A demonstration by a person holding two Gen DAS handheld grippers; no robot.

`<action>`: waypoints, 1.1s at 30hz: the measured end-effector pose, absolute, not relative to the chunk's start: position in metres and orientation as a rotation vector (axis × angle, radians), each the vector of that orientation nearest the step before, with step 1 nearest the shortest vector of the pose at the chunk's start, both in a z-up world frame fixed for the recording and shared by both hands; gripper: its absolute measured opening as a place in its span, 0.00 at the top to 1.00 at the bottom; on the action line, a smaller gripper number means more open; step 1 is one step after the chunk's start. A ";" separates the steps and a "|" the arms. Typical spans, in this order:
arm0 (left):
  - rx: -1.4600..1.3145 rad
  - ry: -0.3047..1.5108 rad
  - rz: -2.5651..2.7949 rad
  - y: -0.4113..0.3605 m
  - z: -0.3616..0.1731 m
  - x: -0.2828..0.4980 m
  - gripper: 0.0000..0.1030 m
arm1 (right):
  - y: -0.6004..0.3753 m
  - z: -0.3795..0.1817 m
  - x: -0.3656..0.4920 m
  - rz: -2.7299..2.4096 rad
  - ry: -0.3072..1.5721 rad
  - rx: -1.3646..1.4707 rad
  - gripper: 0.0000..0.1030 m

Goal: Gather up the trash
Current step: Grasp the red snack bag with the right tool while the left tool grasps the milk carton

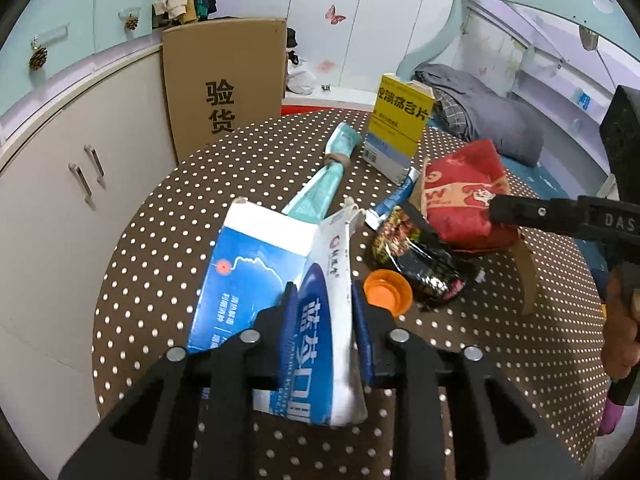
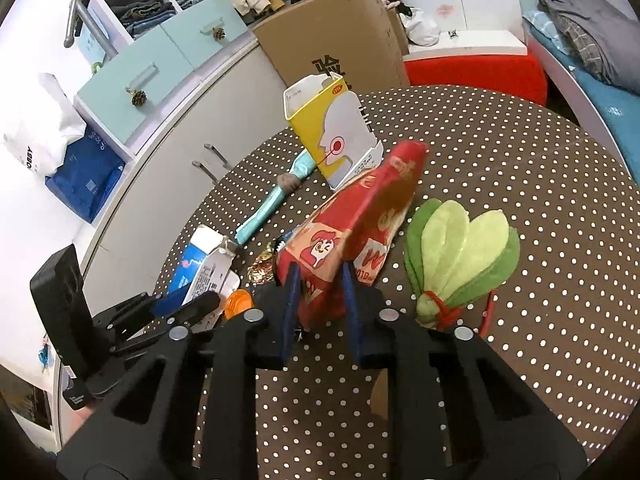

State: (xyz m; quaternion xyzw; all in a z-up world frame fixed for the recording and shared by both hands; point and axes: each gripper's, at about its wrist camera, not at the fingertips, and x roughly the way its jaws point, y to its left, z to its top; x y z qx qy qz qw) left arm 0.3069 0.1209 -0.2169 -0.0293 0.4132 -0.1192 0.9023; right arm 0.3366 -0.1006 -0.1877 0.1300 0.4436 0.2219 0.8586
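Left claw point(image 1: 324, 312) pinches the crushed blue-and-white box point(image 1: 280, 288), its long axis running straight out ahead between the fingers, low over the dotted desk point(image 1: 160, 240). Right claw point(image 2: 320, 304) is clamped on the red snack bag point(image 2: 352, 232), which stands up and away from it. Nearest loose trash, the orange cap point(image 1: 387, 291) and dark wrapper point(image 1: 420, 264), sits just right of the left claw. No bin shows anywhere, and the box's near end hides behind the claw.
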 end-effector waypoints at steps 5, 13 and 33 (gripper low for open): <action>-0.085 0.844 -0.220 0.127 -0.209 0.290 0.78 | -0.107 -0.176 0.330 0.487 0.902 0.271 0.83; -0.111 0.770 -0.204 0.126 -0.171 0.273 0.80 | -0.126 -0.154 0.316 0.504 0.847 0.250 0.85; -0.108 0.740 -0.275 0.083 -0.145 0.266 0.80 | -0.135 -0.181 0.314 0.480 0.910 0.186 0.73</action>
